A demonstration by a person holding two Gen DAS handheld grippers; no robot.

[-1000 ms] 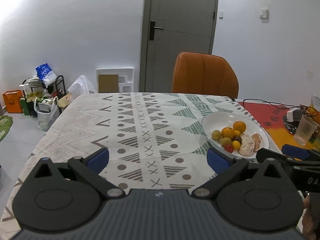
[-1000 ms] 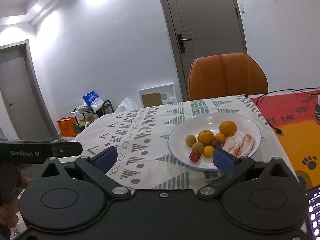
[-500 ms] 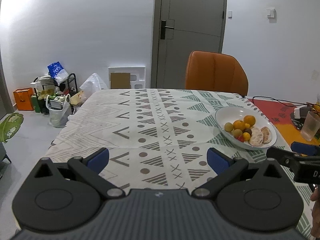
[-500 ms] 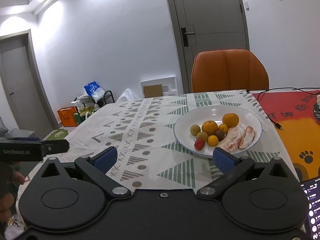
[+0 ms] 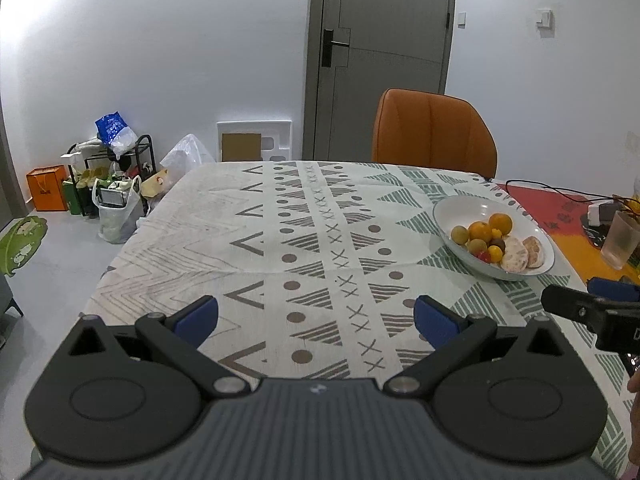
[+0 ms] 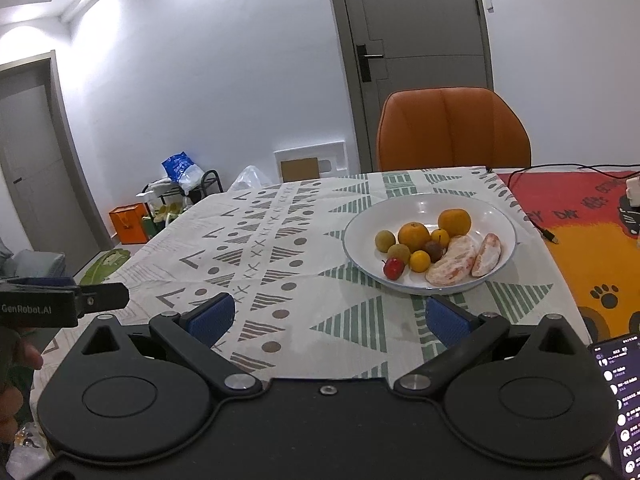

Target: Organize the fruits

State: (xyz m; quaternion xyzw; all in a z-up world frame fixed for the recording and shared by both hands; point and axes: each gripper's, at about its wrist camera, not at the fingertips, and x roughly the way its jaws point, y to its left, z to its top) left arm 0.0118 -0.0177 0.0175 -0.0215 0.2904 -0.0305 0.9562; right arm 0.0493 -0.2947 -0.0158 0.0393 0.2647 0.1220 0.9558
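Observation:
A white plate (image 6: 496, 216) stands on the patterned tablecloth and holds two oranges (image 6: 414, 236), small yellow and green-brown fruits, a red cherry-like fruit (image 6: 394, 268) and two peeled pomelo segments (image 6: 452, 266). The plate also shows in the left wrist view (image 5: 448, 210), far right. My right gripper (image 6: 328, 318) is open and empty, just short of the plate's near rim. My left gripper (image 5: 316, 318) is open and empty over the cloth, left of the plate.
An orange chair (image 6: 452, 132) stands behind the table. A red and orange mat (image 6: 592, 216) with a black cable lies right of the plate. A frosted cup (image 5: 622, 240) stands at the far right. A phone (image 6: 620, 400) lies at the near right.
Both grippers have pulled back and risen a little, so the plate looks smaller and farther in both views. Both stay open and empty.

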